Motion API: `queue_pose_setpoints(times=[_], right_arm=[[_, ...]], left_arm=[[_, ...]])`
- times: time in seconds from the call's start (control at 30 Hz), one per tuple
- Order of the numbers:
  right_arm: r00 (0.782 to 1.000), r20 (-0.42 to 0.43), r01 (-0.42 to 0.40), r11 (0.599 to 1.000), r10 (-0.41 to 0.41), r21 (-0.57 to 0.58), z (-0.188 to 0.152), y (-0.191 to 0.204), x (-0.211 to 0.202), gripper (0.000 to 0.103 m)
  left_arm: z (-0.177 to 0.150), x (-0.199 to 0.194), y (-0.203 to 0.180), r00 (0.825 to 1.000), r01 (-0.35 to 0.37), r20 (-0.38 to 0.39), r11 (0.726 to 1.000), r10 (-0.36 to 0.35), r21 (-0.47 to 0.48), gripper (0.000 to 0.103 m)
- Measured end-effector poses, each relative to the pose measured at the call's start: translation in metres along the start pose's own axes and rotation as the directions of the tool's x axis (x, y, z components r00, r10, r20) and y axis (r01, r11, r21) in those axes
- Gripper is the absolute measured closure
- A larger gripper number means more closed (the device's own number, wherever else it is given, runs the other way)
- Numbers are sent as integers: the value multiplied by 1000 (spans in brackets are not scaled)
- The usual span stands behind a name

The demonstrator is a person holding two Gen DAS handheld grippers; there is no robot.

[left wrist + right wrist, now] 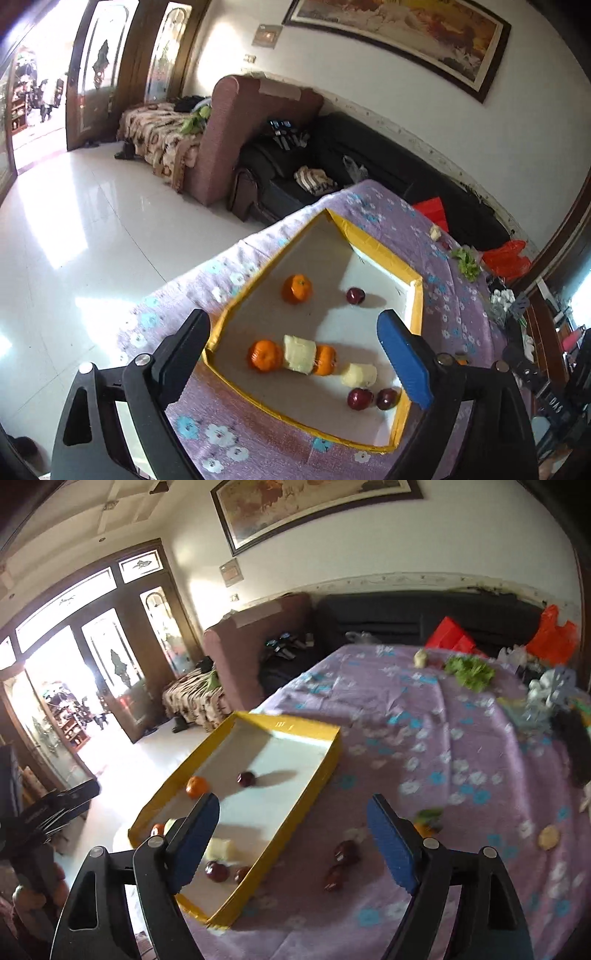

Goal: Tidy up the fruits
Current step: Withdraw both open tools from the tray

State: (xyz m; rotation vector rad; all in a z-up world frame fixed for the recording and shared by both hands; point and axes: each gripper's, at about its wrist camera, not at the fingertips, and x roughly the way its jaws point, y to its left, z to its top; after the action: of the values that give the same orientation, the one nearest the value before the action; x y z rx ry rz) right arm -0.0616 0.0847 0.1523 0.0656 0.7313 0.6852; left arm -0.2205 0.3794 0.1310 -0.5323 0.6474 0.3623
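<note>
A yellow box with a white floor sits on a table with a purple flowered cloth. The left gripper hangs over the box with its two fingers spread wide, and it holds nothing. Inside the box there are three oranges, two pale yellow chunks of fruit and three dark red apples. One orange and one apple lie apart near the far end. The other two oranges touch a pale chunk between them. Two apples lie side by side in the near corner. The right gripper is wide open too and holds nothing. Between its fingers, two more red apples lie on the cloth just beside the box. A green leafy bunch lies at the far side of the table.
</note>
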Motion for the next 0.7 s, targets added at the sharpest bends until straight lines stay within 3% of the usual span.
queue_pose_setpoints(times=[0.07,0.2,0.37,0.5,0.7], right_arm=[[1000,-28,8,1000,-7,29,-18,-7,9,17],[994,-97,66,994,-57,90,-46,-37,19,17],[993,-85,89,987,-78,137,-52,-62,11,17],[992,-83,102,989,-93,111,-48,-59,12,17],[991,-111,85,994,-78,64,-51,-36,25,17]], left_arm=[[-5,6,-11,999,47,-25,999,-46,15,12],[-20,17,-29,998,43,-52,995,-39,90,11],[-27,23,-36,995,50,-90,993,-40,109,11],[-20,7,-30,999,30,-42,994,-25,103,12],[-18,-1,-11,999,27,-35,998,-25,64,12]])
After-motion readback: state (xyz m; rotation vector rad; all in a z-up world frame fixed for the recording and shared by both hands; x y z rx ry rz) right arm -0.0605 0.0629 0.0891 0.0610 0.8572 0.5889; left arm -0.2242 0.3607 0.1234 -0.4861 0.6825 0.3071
